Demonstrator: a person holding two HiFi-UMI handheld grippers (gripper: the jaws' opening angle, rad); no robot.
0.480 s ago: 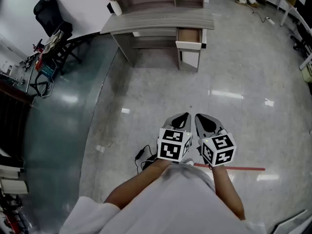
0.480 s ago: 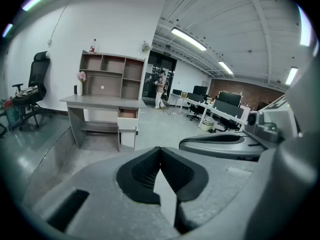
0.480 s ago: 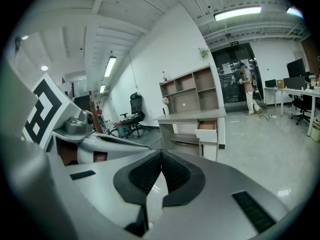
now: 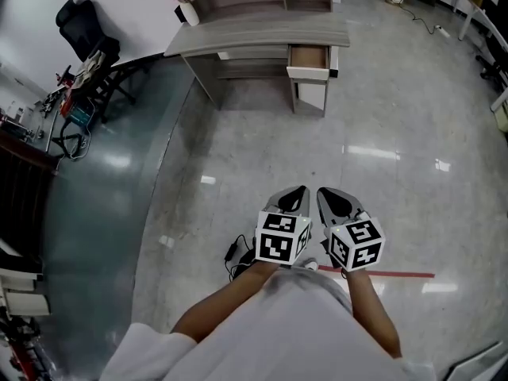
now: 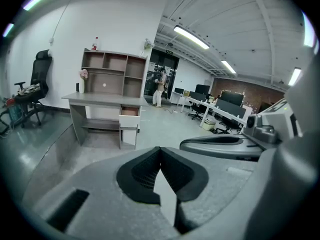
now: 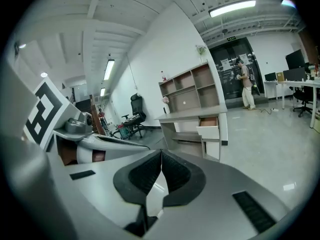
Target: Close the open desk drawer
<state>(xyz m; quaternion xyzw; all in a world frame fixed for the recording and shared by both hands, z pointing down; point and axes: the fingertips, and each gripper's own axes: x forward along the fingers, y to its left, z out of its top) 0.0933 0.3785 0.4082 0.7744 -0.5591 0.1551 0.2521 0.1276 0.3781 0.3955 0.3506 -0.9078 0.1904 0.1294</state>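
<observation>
Nearest, the left gripper (image 4: 299, 190) and right gripper (image 4: 326, 191) are held side by side in front of the person, tips nearly touching. Both grippers' jaws are pressed together w/ nothing between the pads, so both are empty. On the tile floor just by them lie a black cable (image 4: 235, 254) on the left and a red tape strip (image 4: 399, 275) on the right. Farther on, across bare floor, stands the desk (image 4: 260, 35) w/ a shelf unit on top and a small flower vase (image 4: 186, 8) at its left end. The drawer (image 4: 308, 60) is under the desktop's right end, pulled out toward the person; its inside looks empty. An office chair (image 4: 80, 24) sits off to the far left. As for progress, nothing is done yet: the drawer is out and both grippers are well apart from the desk. What's left, prob.: approach, set a closed tip on the drawer front, and push it flush.
</observation>
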